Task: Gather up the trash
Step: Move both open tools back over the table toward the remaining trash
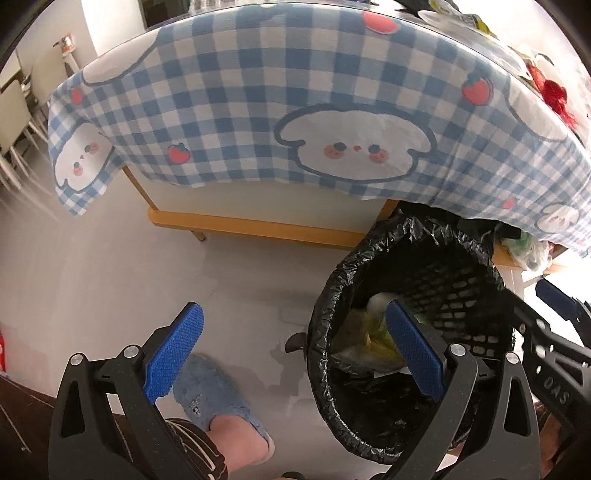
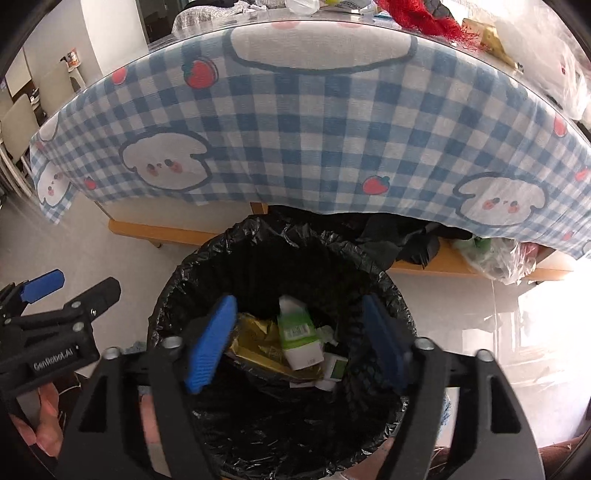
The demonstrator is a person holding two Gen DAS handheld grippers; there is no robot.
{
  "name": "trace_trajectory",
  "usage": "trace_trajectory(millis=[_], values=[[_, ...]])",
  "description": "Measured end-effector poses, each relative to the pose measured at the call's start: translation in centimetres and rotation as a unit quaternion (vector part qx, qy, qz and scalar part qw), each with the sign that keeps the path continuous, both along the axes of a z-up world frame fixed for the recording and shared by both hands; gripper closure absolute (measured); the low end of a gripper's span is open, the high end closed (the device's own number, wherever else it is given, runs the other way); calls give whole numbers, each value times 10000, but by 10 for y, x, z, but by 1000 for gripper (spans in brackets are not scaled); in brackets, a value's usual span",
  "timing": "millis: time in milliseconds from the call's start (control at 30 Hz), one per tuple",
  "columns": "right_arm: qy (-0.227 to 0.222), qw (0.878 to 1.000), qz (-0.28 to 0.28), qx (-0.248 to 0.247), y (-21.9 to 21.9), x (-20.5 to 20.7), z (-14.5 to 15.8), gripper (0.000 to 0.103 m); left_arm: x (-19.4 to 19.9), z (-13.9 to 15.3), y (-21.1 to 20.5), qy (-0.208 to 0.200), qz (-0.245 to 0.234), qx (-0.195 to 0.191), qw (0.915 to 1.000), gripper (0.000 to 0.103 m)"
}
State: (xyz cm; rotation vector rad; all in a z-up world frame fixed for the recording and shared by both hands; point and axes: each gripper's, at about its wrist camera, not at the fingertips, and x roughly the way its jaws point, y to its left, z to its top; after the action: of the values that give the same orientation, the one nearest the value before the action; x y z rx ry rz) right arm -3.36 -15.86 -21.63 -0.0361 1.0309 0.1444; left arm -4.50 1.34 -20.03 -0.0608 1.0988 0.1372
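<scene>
A black mesh trash bin lined with a black bag (image 2: pixel 258 258) stands on the floor by the table; it also shows in the left wrist view (image 1: pixel 369 258). Inside lie a green and white carton (image 2: pixel 297 332), a gold wrapper (image 2: pixel 258 347) and a small white box (image 2: pixel 334 369). My right gripper (image 2: pixel 299 339) is open and empty, right above the bin's mouth. My left gripper (image 1: pixel 295 332) is open and empty, over the bin's left rim and the floor. The left gripper also shows in the right wrist view (image 2: pixel 70 284).
A table with a blue checked cloth (image 2: pixel 314 129) overhangs the bin. On it lie a red tassel (image 2: pixel 424 18) and more litter. A clear plastic bag (image 2: pixel 498 258) sits on the table's lower wooden rail. A foot in a blue slipper (image 1: pixel 218 402) stands left of the bin.
</scene>
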Motion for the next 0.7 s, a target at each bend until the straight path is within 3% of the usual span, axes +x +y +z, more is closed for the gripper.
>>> trace_trajectory(millis=[267, 533, 700], values=[[-202, 9995, -245, -13, -10, -3, 20, 8, 1, 14, -4, -57, -57, 61, 9999, 6], [-460, 9973, -455, 339, -23, -11, 65, 8, -4, 57, -5, -340, -137, -55, 9993, 6], [-674, 9963, -449, 270, -22, -20, 94, 8, -13, 87, -8, -393, -244, -18, 9989, 6]])
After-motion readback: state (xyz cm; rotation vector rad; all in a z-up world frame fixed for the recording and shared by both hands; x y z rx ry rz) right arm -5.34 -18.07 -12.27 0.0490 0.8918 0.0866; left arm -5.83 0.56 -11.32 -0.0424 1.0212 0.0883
